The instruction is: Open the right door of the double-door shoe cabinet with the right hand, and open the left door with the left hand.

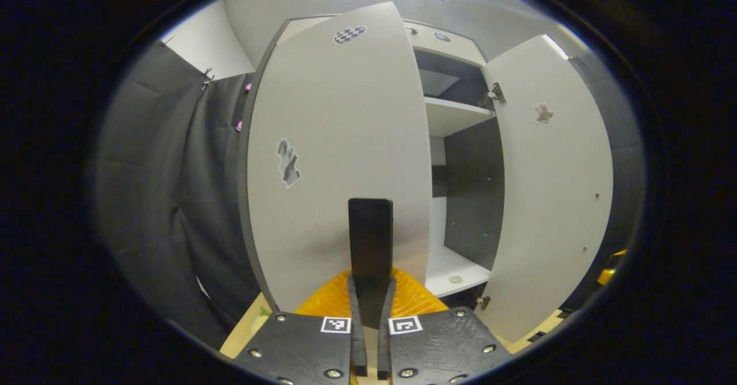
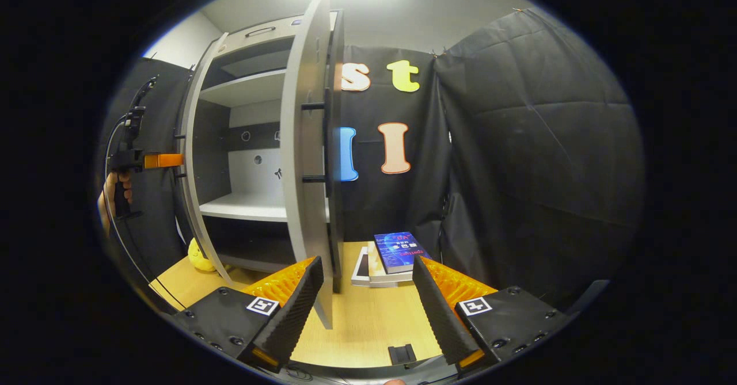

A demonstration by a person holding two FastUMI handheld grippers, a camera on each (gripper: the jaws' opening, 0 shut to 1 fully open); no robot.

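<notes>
Nearest my left camera, the left tongs (image 1: 371, 247) have their fingers pressed together into one upright bar, with nothing visible between them. The bar stands just in front of the left door (image 1: 339, 160) of the shoe cabinet (image 1: 455, 114); I cannot tell whether it touches the panel. That door is swung outward, its face toward my camera. It carries a checkered sticker (image 1: 350, 34) near the top and a second sticker (image 1: 288, 163) at mid height.

Beyond its edge I see the cabinet interior: an upper shelf, dark side walls and a white bottom shelf (image 1: 455, 270) with a small round object (image 1: 455, 279) lying on it, too small to identify. The right door (image 1: 553, 189) is also swung open, hinged at the cabinet's side, with a small sticker (image 1: 543, 113) on its inner face.

In the right gripper view, the right tongs (image 2: 365, 287) are spread well apart and hold nothing. The lower edge of the right door (image 2: 305, 160) stands edge-on just beside the left-hand finger (image 2: 299, 304); contact is unclear. Its dark bar handle (image 2: 327, 137) faces the booth wall.

Farther left in the same view, a hand (image 2: 112, 198) holds the left tongs (image 2: 164, 160) against the left door's edge. A stack of books (image 2: 391, 258) lies on the tabletop (image 2: 368, 321) by the wall, and a yellow soft object (image 2: 200, 256) lies at the cabinet's foot.
</notes>
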